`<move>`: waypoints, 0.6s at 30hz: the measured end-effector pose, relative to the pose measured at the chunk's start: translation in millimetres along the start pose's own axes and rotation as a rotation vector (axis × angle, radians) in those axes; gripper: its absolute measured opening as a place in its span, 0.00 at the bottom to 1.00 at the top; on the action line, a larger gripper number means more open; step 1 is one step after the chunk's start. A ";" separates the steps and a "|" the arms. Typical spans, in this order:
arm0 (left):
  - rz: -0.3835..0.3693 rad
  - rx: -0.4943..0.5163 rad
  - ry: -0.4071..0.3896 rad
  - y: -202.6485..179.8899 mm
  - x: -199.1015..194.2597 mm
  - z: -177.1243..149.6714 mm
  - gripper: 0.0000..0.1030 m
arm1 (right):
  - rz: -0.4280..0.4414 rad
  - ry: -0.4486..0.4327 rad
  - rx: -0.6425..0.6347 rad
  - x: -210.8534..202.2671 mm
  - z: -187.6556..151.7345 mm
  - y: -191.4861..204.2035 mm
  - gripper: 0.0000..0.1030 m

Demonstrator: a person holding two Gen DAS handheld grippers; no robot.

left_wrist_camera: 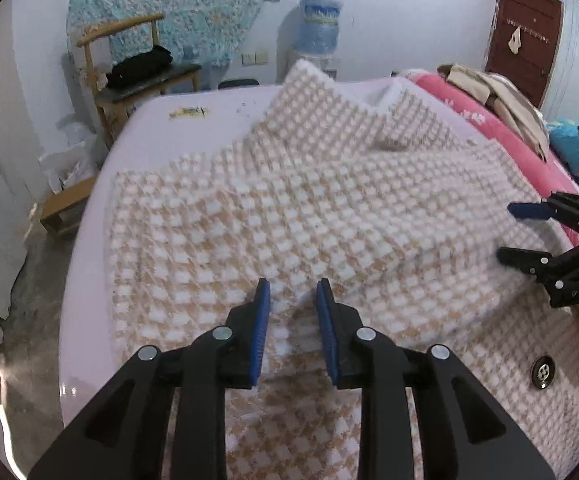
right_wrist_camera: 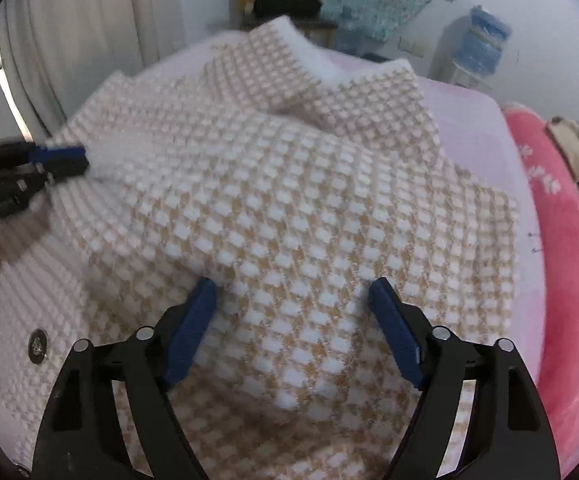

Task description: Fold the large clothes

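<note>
Sweater [left_wrist_camera: 289, 216], thick, checked in white and tan, lies spread over most of the pale lilac bed [left_wrist_camera: 209, 108], its white-trimmed top pointing toward the far edge and its ribbed hem reaching the near edge, one sleeve already laid slantwise across the body. From where I stand it looks soft and bulky, a chunky knit that will sag and stretch rather than hold a crease, not slippery, nothing to break; I would take it by the firmer parts, the hem, cuff or shoulder seam, pinching a good thickness so the loose weave does not pull out of shape. The pink blanket [right_wrist_camera: 561, 240] runs along the bed's right edge with beige clothes heaped on it. The right gripper [right_wrist_camera: 291, 304] hangs over the middle of the body with its fingers spread wide and nothing between them but the knit lying below. The left gripper [left_wrist_camera: 292, 304] sits near the hem with only a narrow gap between its blue pads; it looks free, gripping nothing. The right-hand view shows the full ribbed hem at the near left corner and, just there, the left gripper's tips at a fluffy white edge, though whether they touch it I cannot tell. The left-hand view alone shows the chair [left_wrist_camera: 129, 68] beyond the far left corner and the metal button [left_wrist_camera: 542, 372].
</note>
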State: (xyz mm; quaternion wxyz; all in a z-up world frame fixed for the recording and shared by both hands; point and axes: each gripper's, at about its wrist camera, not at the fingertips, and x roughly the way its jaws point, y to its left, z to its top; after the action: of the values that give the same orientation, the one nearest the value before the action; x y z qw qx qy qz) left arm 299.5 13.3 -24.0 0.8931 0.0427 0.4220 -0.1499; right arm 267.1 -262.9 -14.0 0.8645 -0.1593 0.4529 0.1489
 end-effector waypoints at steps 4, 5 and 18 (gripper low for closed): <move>-0.011 -0.031 -0.028 4.6 -19.6 1.5 0.23 | -0.038 -0.055 0.100 -41.3 -5.7 -34.8 0.73; -0.004 -0.029 -0.037 5.4 -24.8 1.7 0.23 | -0.049 -0.073 0.125 -51.7 -8.2 -45.4 0.73; -0.012 0.003 -0.049 -11.0 -27.0 -0.8 0.27 | 0.007 0.004 0.210 -73.3 -71.4 -57.1 0.73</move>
State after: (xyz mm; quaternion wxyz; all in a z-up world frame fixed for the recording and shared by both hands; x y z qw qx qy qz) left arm 279.4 9.3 -3.2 0.9021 0.0378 0.4002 -0.1570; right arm 197.6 -352.2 16.4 0.8749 -0.0666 0.4684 0.1030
